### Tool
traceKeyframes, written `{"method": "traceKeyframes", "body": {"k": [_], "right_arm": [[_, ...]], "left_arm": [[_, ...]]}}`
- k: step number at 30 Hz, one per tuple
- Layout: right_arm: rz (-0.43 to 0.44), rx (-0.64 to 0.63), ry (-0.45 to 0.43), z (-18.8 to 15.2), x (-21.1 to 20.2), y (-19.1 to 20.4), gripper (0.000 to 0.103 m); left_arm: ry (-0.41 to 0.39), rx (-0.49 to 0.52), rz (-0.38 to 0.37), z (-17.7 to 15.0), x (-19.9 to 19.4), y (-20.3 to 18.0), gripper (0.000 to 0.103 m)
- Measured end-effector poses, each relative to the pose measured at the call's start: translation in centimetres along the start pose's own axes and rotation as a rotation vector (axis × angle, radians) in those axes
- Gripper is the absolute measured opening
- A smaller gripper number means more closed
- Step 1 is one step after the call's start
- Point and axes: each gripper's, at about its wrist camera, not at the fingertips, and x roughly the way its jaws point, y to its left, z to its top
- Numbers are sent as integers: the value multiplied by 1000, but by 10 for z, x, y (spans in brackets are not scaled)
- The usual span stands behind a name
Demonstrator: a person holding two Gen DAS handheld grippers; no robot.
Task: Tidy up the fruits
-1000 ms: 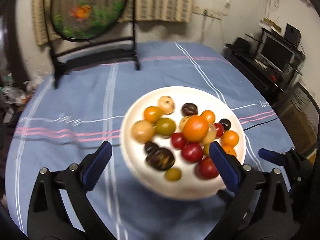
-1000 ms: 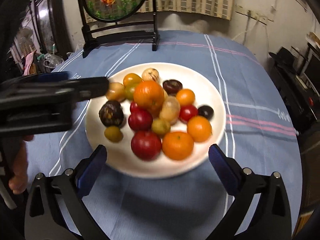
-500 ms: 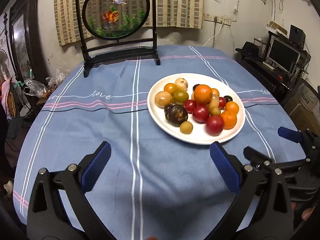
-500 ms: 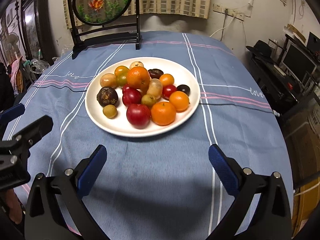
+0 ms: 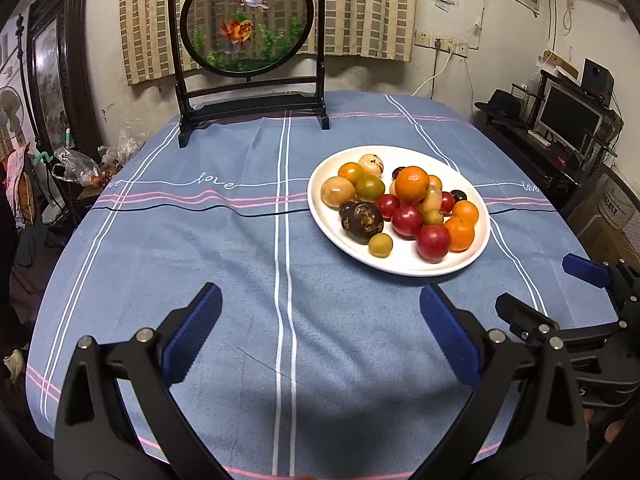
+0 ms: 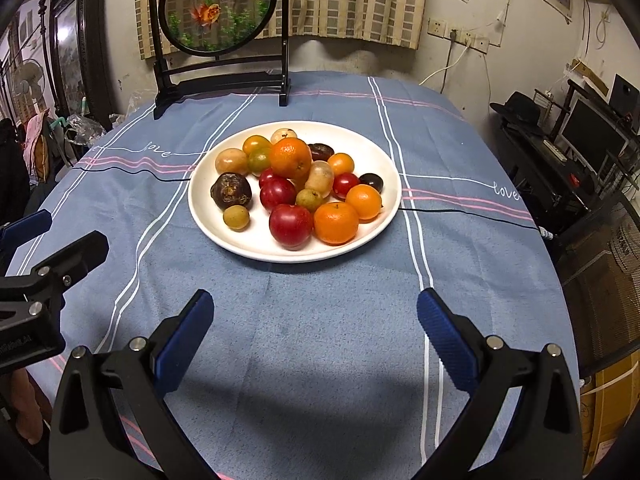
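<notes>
A white plate point(image 5: 404, 266) point(image 6: 256, 250) stands on the blue tablecloth, heaped with several small fruits: oranges point(image 6: 291, 157), red plums point(image 6: 291, 220), a dark wrinkled fruit point(image 6: 231, 191) and green and tan ones. My left gripper point(image 5: 320, 320) is open and empty, low over the cloth, near and left of the plate. My right gripper point(image 6: 314, 324) is open and empty, in front of the plate. The right gripper also shows at the right edge of the left wrist view point(image 5: 560, 304), and the left gripper shows at the left edge of the right wrist view point(image 6: 52, 240).
A round goldfish screen on a black stand point(image 5: 244, 20) point(image 6: 218, 4) stands at the table's far edge. A thin black cable point(image 6: 468, 216) runs across the cloth under the plate. A desk with a monitor point(image 5: 568, 116) is to the right of the table.
Both grippers have pulled back and away from the plate; a second ago they were close over the fruit. Both stay open and empty. The fruit has not moved.
</notes>
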Motion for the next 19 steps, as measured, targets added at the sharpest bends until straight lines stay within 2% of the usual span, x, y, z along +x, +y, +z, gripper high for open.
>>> {"method": "traceKeyframes", "body": {"k": [10,19], "right_arm": [[-1,-1,13,1,3,1,102],[0,-3,17,2,5,1,102]], "left_arm": [[9,17,10,2,6,-3,101],[45,-17,-21,3,13,4,101]]}}
